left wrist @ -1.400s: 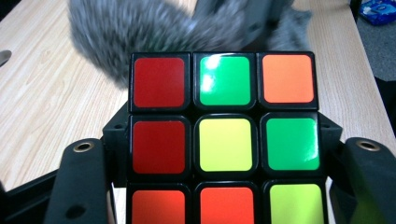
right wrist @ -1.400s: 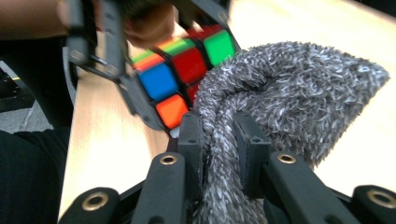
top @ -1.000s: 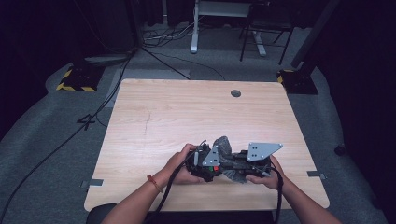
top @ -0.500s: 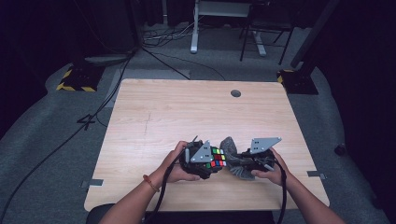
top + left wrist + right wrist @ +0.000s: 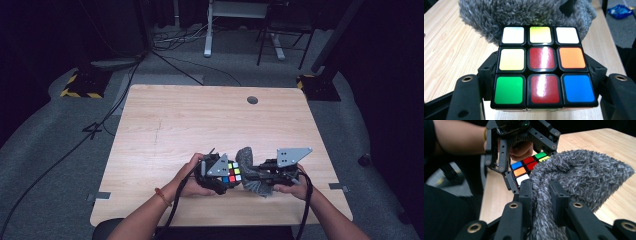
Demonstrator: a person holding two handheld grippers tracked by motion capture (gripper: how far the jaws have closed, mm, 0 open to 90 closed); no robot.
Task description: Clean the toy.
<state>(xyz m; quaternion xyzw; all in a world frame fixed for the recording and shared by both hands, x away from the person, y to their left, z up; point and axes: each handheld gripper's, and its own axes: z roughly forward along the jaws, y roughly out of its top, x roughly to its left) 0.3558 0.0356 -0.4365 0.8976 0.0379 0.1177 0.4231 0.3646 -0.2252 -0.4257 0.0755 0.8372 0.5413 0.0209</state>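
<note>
A scrambled colour cube (image 5: 541,66) sits clamped between the black jaws of my left gripper (image 5: 541,75), its red-centred face towards the camera. In the high view the cube (image 5: 230,172) is near the table's front edge, with the left gripper (image 5: 220,175) shut on it. My right gripper (image 5: 541,192) is shut on a fluffy grey cloth (image 5: 579,175). The cloth bulges out ahead of the jaws and rests against the far side of the cube (image 5: 526,167). From above, the cloth (image 5: 247,160) lies just right of the cube, with the right gripper (image 5: 255,176) behind it.
The light wooden table (image 5: 200,120) has a round cable hole (image 5: 252,100) near its far edge. Cables and desk legs stand on the grey floor beyond. A person's forearms come in from the bottom, and both grippers are close to the front edge.
The cube's coloured top face has come into view beside the cloth. My right gripper with the cloth has shifted slightly to the right. The left hand has stayed put.
</note>
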